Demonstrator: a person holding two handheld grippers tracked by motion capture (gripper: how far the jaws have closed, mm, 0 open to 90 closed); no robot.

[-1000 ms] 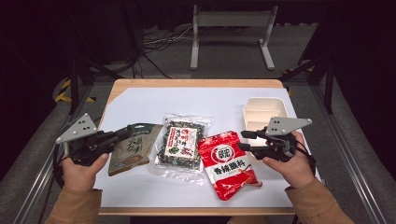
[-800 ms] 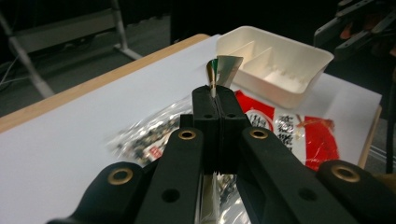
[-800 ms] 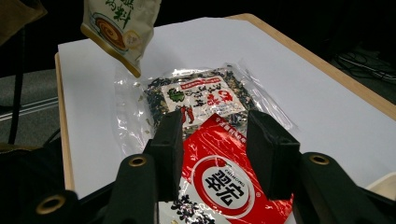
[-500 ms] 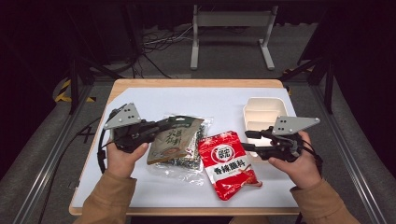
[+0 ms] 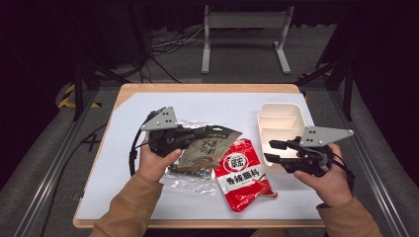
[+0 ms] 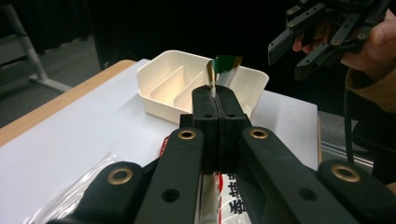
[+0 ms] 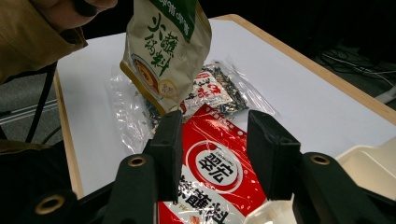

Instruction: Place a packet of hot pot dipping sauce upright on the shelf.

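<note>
Carried rightward, left gripper (image 5: pixel 197 136) clenches one of three packets (image 5: pixel 210 148); right gripper's (image 5: pixel 272 150) fingers released.

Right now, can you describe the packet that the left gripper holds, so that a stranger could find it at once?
Start at the white tray on the right of the table, then look left past the red packet. The beige packet hangs there in the shut left gripper, lifted over a clear bag. Among the three, it alone is beige with a green top.
</note>
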